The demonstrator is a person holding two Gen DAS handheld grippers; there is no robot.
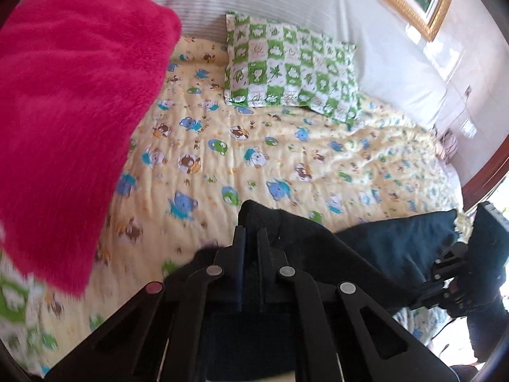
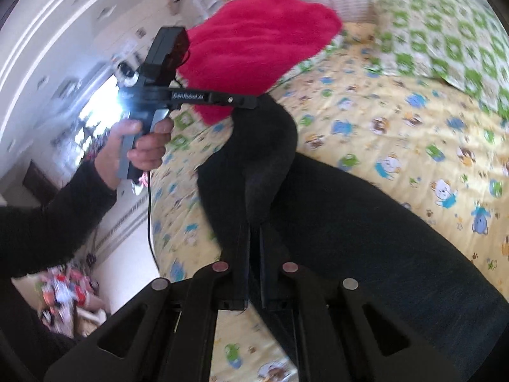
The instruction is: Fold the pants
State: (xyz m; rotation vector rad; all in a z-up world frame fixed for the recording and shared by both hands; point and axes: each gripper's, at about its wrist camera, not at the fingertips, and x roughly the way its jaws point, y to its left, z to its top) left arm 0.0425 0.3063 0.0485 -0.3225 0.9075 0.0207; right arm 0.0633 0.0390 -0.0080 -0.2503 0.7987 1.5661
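The dark pants (image 1: 381, 242) hang lifted above the yellow cartoon-print bedspread (image 1: 254, 146). My left gripper (image 1: 253, 232) is shut on one edge of the pants. In the right wrist view the pants (image 2: 350, 238) stretch from the left gripper (image 2: 254, 102), which pinches their far end, down to my right gripper (image 2: 253, 227), shut on the near fold. The right gripper (image 1: 445, 270) also shows at the right edge of the left wrist view, holding the cloth. The fabric sags between the two grippers over the bed.
A fluffy pink pillow (image 1: 73, 111) lies at the left of the bed, also in the right wrist view (image 2: 264, 41). A green-and-white checked pillow (image 1: 286, 67) rests by the headboard. A wooden bed frame (image 1: 486, 175) is at the right. Clutter lies on the floor (image 2: 70, 289).
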